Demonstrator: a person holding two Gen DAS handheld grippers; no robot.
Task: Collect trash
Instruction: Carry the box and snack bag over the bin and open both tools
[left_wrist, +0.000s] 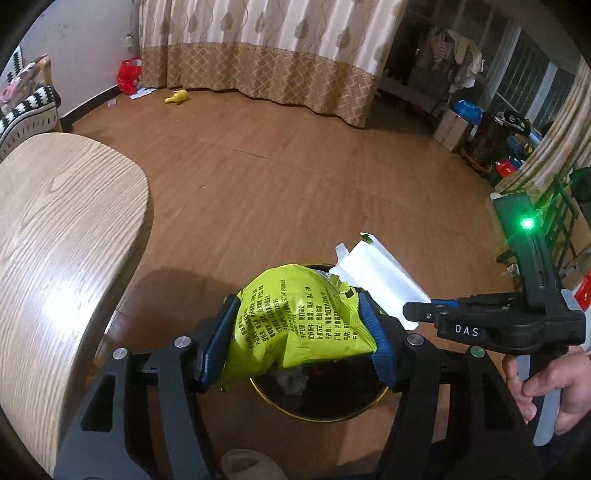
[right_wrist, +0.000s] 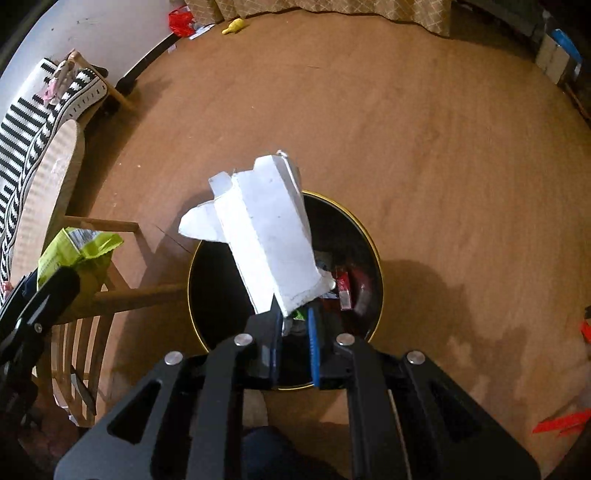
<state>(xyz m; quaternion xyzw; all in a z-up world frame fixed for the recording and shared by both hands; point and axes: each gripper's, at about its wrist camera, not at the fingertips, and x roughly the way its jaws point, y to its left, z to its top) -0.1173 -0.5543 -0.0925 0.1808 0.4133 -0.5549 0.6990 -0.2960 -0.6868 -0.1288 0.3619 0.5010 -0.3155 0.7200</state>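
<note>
While your left gripper (left_wrist: 301, 325) clamps the crinkly lime-green snack bag (left_wrist: 295, 317) and your right gripper (right_wrist: 293, 332) pinches the flattened white cardboard carton (right_wrist: 266, 236), release off-centre and either may miss the round black gold-rimmed bin (right_wrist: 373, 243).

White letters "DAS" on the black right gripper (left_wrist: 415, 314), rows of small black Chinese print on the yellow-green snack bag (left_wrist: 295, 317), too small to read

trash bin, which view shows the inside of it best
The right wrist view: it looks down into the trash bin, showing wrappers inside past the white carton. In the left wrist view the green snack bag hides most of it.
</note>
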